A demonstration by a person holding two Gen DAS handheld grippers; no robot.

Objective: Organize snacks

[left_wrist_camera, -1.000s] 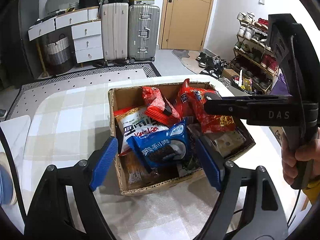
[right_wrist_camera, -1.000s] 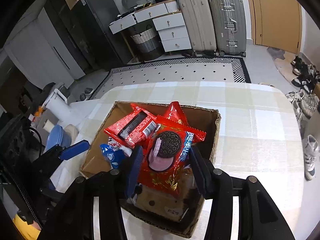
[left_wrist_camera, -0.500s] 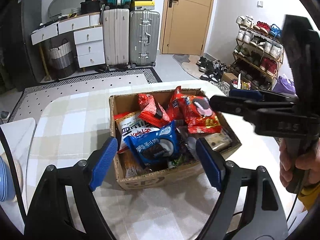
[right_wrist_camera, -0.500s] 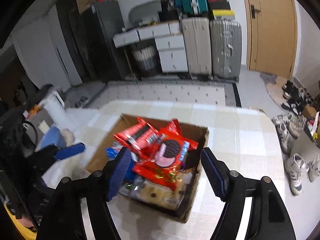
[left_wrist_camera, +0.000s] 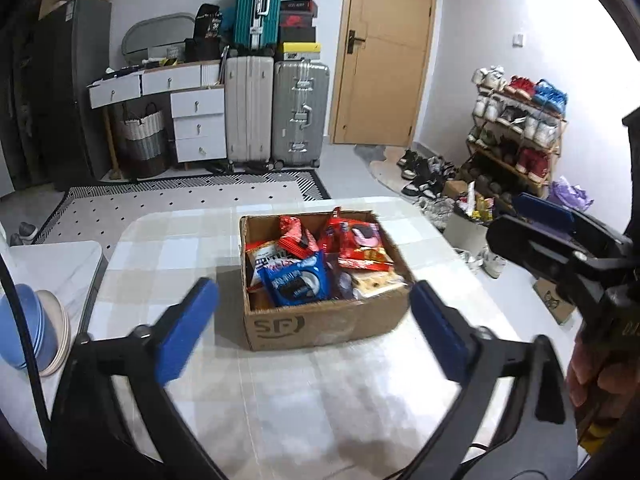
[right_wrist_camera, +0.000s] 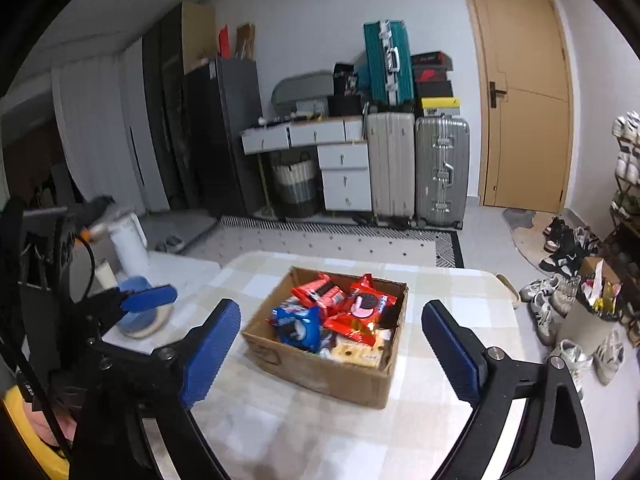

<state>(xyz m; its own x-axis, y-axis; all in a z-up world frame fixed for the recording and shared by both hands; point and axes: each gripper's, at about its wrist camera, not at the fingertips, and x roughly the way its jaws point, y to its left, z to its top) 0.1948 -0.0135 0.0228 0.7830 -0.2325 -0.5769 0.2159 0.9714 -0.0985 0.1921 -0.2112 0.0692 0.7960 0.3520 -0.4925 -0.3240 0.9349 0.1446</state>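
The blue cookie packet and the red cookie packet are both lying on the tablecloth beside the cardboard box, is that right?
Not quite. The blue cookie packet and the red cookie packet both lie inside the cardboard box, not on the tablecloth beside it. The left wrist view shows this, and the right wrist view agrees.

Box: cardboard box (left_wrist_camera: pixel 320 322) sits on the table (left_wrist_camera: pixel 280 400), near its middle.
Snacks: snack packets (left_wrist_camera: pixel 298 282) lie piled in the box.
Bowls: stacked bowls (left_wrist_camera: pixel 36 330) left of the table.
Suitcases: suitcases (left_wrist_camera: pixel 276 110) behind the table, left of the door (left_wrist_camera: pixel 386 52).
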